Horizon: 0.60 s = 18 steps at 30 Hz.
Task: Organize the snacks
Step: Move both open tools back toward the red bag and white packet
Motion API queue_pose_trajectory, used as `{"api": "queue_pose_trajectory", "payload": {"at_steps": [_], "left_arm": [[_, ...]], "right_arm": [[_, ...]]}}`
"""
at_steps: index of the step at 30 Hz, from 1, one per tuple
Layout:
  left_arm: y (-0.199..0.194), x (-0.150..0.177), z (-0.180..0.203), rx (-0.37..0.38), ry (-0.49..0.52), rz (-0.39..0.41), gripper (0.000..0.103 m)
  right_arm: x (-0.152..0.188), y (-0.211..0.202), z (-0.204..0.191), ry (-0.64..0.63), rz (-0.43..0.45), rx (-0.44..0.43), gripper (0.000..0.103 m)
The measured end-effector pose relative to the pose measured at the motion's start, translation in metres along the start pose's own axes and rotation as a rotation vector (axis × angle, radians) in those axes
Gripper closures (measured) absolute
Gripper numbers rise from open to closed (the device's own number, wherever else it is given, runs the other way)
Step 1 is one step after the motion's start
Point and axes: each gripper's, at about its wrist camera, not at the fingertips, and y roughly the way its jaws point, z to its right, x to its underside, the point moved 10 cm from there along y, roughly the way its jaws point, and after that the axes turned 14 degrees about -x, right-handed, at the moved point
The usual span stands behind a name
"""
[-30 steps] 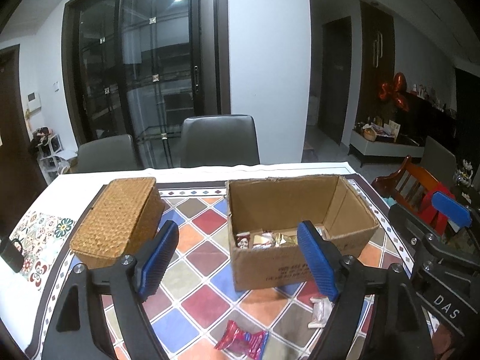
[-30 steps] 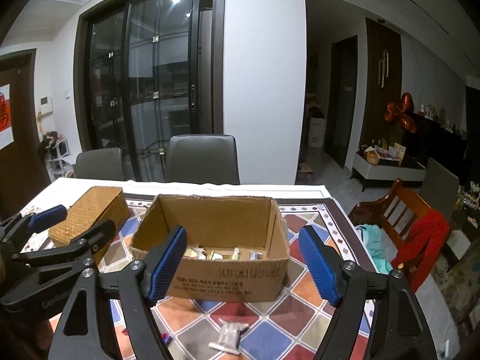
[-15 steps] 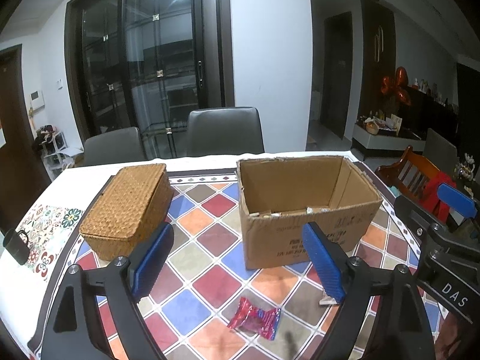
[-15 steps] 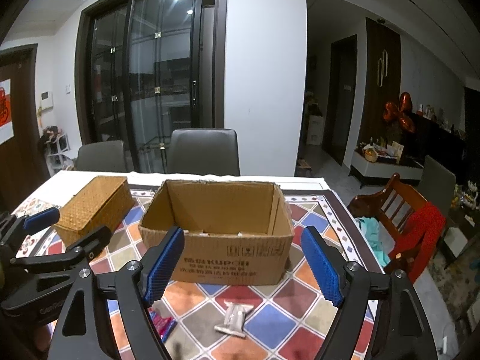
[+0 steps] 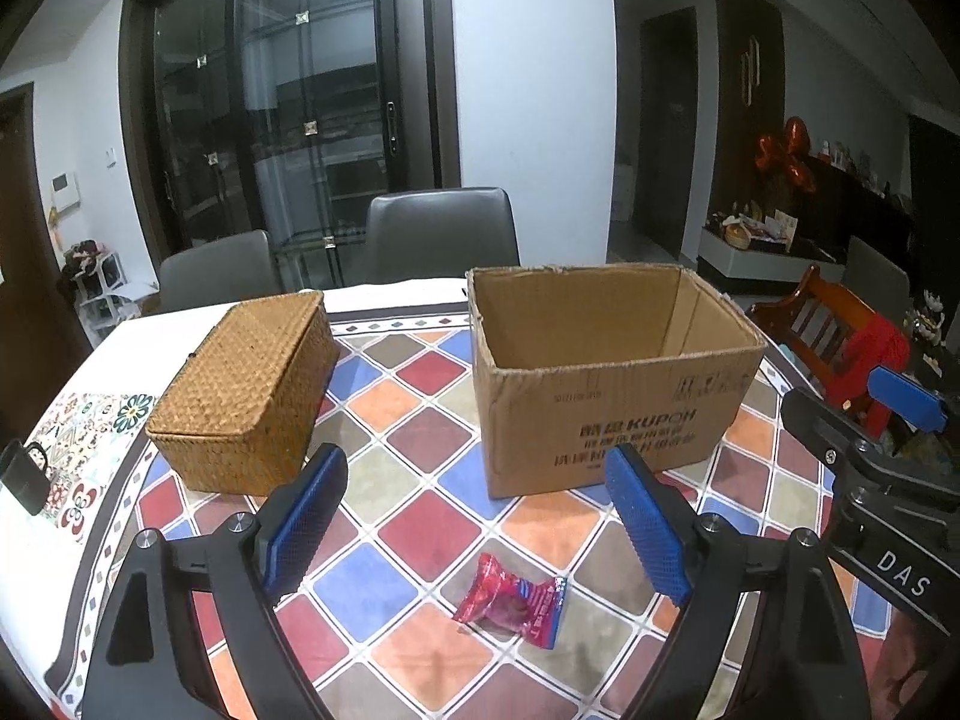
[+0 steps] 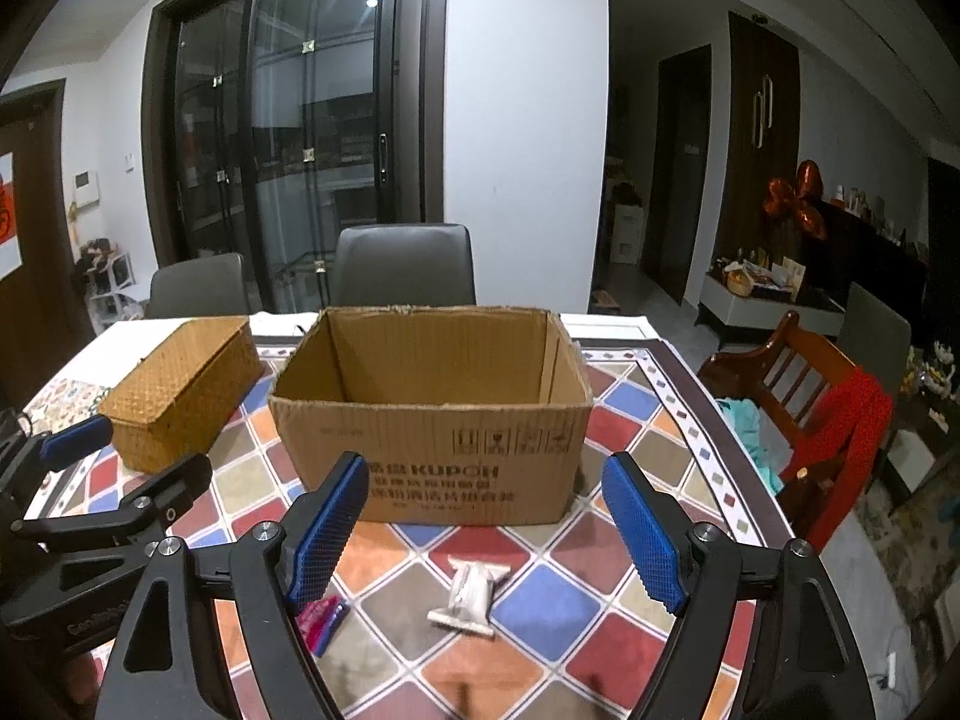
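Claws are sinking toward the surface (image 5: 414,438) as we are lowering both of them: a second ago we were looking down into the cardboard box (image 5: 606,402) and seeing wrapped snacks at its bottom, and now we are seeing only its front wall and rim, the contents hidden. The left claw (image 5: 474,528) is standing wide open with nothing between its blue pads, a little wider than a second ago. The red snack packet (image 5: 510,600) is lying on the surface just below and ahead of it, between the two fingers in the view, where earlier it was only peeking in at the bottom edge. The right claw (image 6: 483,531) is also gaping open and holding nothing. The white snack packet (image 6: 471,597) is lying flat just ahead of it, between its fingers and in front of the box; it is now sitting fuller in the view than before. The closed wicker basket (image 5: 246,402) is resting beyond the left claw's left finger, well apart from the box.
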Motion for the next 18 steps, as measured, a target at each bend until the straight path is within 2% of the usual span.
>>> {"api": "queue_pose_trajectory", "payload": {"at_steps": [18], "left_arm": [[0.029, 0.056, 0.02, 0.042, 0.041, -0.079, 0.015]], "right_arm": [[0.049, 0.027, 0.007, 0.013, -0.09, 0.008, 0.022]]}}
